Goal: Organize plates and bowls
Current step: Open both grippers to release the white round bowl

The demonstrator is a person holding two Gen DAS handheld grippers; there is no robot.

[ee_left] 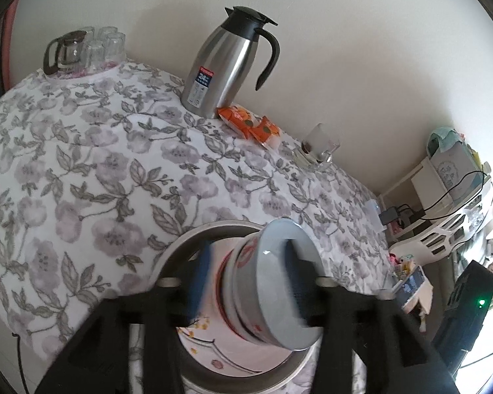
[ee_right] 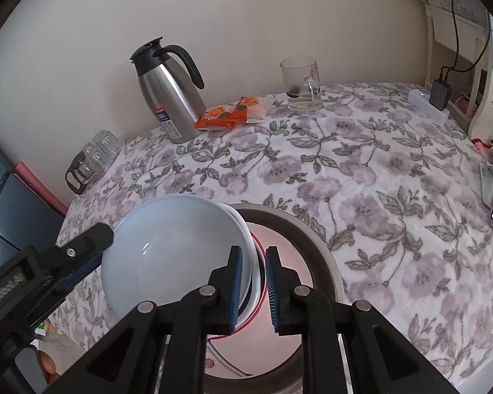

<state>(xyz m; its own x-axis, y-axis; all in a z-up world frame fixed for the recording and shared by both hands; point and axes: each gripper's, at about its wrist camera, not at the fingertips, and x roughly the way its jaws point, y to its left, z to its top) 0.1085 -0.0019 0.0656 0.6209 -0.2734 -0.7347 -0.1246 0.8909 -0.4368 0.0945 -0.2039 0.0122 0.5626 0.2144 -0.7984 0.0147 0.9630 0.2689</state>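
Note:
A stack of nested bowls, a pale blue bowl on top and red-rimmed white ones under it, sits tilted on a pink flowered plate inside a round metal tray. My left gripper is shut on the stack, one finger inside the blue bowl and one outside. In the right wrist view my right gripper is shut on the stack's rims at the blue bowl's right side. The left gripper's finger shows at the bowl's left rim. The tray lies beneath.
The table wears a floral cloth. At the back stand a steel thermos jug, orange snack packets, a glass mug and a glass teapot with cups. A white shelf unit stands to the right.

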